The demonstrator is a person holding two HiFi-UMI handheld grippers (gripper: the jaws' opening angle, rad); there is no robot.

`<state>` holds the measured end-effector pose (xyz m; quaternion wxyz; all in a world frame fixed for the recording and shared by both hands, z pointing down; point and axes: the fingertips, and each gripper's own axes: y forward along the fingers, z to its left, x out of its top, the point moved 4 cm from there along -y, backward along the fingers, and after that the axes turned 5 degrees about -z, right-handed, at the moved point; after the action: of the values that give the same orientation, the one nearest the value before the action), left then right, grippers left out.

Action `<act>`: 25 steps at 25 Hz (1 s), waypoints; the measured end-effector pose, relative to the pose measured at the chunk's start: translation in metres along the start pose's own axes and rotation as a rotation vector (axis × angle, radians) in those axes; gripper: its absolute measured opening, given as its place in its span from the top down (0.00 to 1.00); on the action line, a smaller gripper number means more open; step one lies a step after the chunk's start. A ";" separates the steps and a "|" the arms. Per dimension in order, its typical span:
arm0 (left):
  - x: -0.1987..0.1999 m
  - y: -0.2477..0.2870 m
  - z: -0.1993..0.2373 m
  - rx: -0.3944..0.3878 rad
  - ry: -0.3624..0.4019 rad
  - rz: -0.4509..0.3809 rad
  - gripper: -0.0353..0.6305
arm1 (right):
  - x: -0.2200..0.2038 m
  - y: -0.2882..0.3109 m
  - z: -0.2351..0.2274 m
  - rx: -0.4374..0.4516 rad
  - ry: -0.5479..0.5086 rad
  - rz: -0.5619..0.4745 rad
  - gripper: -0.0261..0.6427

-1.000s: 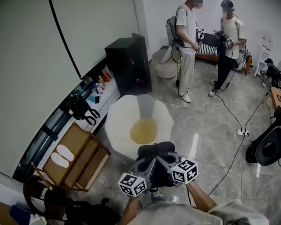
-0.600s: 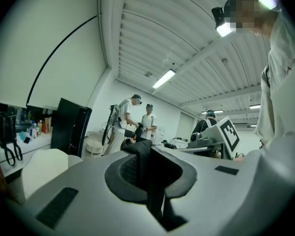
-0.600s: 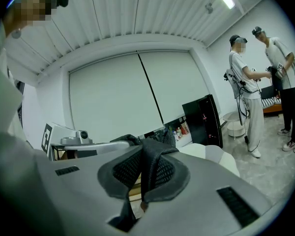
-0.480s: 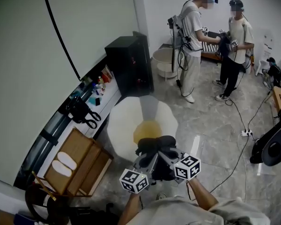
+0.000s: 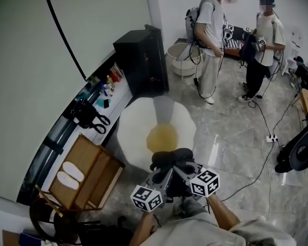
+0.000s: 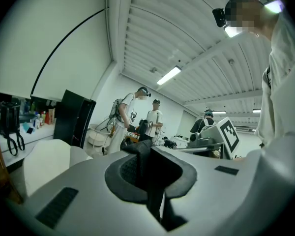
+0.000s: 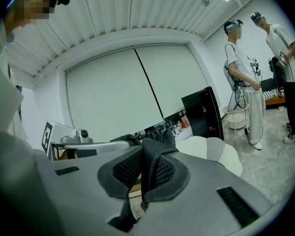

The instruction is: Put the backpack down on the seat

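A black backpack (image 5: 170, 160) hangs by its straps just over the near edge of the white petal-shaped seat (image 5: 135, 132), which has a yellow cushion (image 5: 162, 137). My left gripper (image 5: 161, 177) is shut on one black mesh strap (image 6: 146, 163); in the left gripper view the left gripper (image 6: 150, 183) has the strap bunched in the jaw notch. My right gripper (image 5: 183, 170) is shut on the other strap (image 7: 151, 167), and the right gripper (image 7: 145, 183) is seen pinching it in its own view. The seat (image 6: 46, 157) lies ahead, low on the left.
A black cabinet (image 5: 142, 60) stands behind the seat, with a cluttered shelf (image 5: 100, 94) along the wall. A wooden crate (image 5: 84, 171) sits left of the seat. Two people (image 5: 214, 32) stand at the back right. Cables and a power strip (image 5: 271, 138) lie on the floor.
Both grippers have carried the backpack a little forward and down toward the seat's near edge. The two people at the back have shifted to the right.
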<state>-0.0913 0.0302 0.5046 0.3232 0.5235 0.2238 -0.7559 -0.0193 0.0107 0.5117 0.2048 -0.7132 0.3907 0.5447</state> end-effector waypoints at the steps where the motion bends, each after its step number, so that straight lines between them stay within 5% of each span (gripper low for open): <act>1: -0.002 0.000 0.000 -0.001 -0.003 0.005 0.88 | -0.002 -0.001 -0.001 -0.002 0.003 0.005 0.90; 14: -0.001 0.021 0.013 -0.024 -0.005 0.012 0.88 | 0.003 0.009 -0.021 -0.028 0.000 0.004 0.90; 25: 0.020 0.078 0.066 -0.021 0.020 -0.005 0.88 | 0.031 0.056 -0.080 -0.017 -0.013 -0.024 0.90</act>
<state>-0.0829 -0.0731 0.5094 0.3244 0.5272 0.2364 -0.7490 -0.0111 -0.0914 0.5163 0.2078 -0.7160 0.3762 0.5501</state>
